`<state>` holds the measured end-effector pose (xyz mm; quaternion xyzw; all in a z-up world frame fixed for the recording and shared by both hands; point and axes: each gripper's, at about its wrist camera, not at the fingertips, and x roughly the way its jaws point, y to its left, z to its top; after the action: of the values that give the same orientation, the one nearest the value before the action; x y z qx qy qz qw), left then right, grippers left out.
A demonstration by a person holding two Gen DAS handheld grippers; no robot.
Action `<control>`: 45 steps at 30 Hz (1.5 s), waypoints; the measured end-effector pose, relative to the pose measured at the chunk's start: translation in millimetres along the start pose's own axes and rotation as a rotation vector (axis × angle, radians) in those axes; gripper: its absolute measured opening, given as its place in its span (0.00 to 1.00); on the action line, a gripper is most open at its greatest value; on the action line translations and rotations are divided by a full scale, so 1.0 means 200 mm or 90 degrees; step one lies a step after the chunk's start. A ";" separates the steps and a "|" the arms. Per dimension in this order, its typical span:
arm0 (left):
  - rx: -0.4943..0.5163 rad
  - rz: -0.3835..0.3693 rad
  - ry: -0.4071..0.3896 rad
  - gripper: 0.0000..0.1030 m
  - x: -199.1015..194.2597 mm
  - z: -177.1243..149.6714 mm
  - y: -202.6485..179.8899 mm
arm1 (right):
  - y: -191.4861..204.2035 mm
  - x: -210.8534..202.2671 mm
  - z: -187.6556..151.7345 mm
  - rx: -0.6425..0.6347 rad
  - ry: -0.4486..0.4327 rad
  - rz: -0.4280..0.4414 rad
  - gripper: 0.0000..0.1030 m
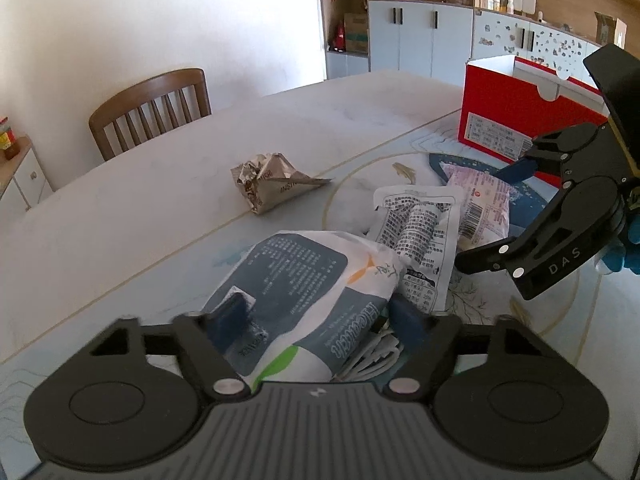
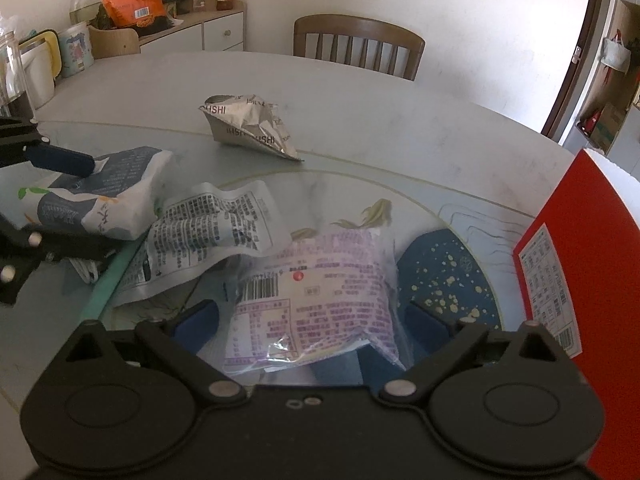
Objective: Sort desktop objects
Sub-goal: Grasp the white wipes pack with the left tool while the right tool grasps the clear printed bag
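The left claw point(image 1: 316, 320) sits at the bottom centre of its own view with its two blue pads on either side of a white and grey-blue packet point(image 1: 296, 296). The pads press into the packet's sides, so the claw is partly closed and gripping it. In the right wrist view the same packet point(image 2: 100, 200) lies at the left edge, with one blue pad resting on top of it.

The right claw point(image 2: 312, 320) is at the bottom centre of its view, standing wide. A clear packet with purple print point(image 2: 320, 300) lies between its blue fingers point(image 2: 200, 320). Whether the pads touch the packet I cannot tell; gaps seem to show on both sides. In the left wrist view this claw point(image 1: 496, 216) enters from the right edge, above the same packet point(image 1: 484, 204).

Between the two packets lies a white sachet with black print point(image 2: 208, 232), overlapped by both of them. A crumpled silver wrapper point(image 1: 272, 180) rests alone near the middle of the desk point(image 1: 160, 200), well apart from the pile. A red box point(image 1: 520, 116) with its top open stands at the upper right of the left view, and fills the right edge of the right view. A wooden chair point(image 1: 152, 112) stands behind the desk at upper left.
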<state>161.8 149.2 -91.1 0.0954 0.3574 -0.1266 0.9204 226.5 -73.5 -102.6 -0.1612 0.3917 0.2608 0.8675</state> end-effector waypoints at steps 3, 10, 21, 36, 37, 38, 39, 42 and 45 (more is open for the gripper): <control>0.002 -0.006 -0.010 0.55 -0.01 0.00 0.00 | 0.00 0.00 0.00 0.001 0.003 0.002 0.95; 0.009 -0.006 -0.026 0.38 -0.03 0.01 -0.02 | -0.01 0.00 0.00 0.004 0.005 0.004 0.93; 0.020 0.015 -0.039 0.21 -0.05 0.03 -0.04 | 0.00 -0.01 0.00 0.007 0.007 0.007 0.86; -0.012 0.035 -0.049 0.11 -0.11 0.07 0.01 | -0.09 -0.13 0.00 0.045 0.002 -0.007 0.61; -0.015 0.037 -0.049 0.11 -0.12 0.08 0.01 | -0.09 -0.14 0.00 0.046 0.001 -0.008 0.61; -0.020 0.040 -0.051 0.10 -0.12 0.08 0.01 | -0.10 -0.15 0.00 0.049 0.000 -0.010 0.60; -0.024 0.042 -0.051 0.10 -0.13 0.08 0.02 | -0.10 -0.16 0.00 0.051 -0.001 -0.010 0.60; -0.033 0.044 -0.055 0.10 -0.16 0.10 0.03 | -0.11 -0.20 -0.01 0.051 -0.001 -0.012 0.60; -0.042 0.044 -0.063 0.10 -0.19 0.10 0.03 | -0.13 -0.23 -0.01 0.053 -0.002 -0.017 0.60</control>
<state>149.7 156.0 -49.9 0.0713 0.3121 -0.0872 0.9433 214.5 -110.6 -66.4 -0.1298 0.3987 0.2331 0.8774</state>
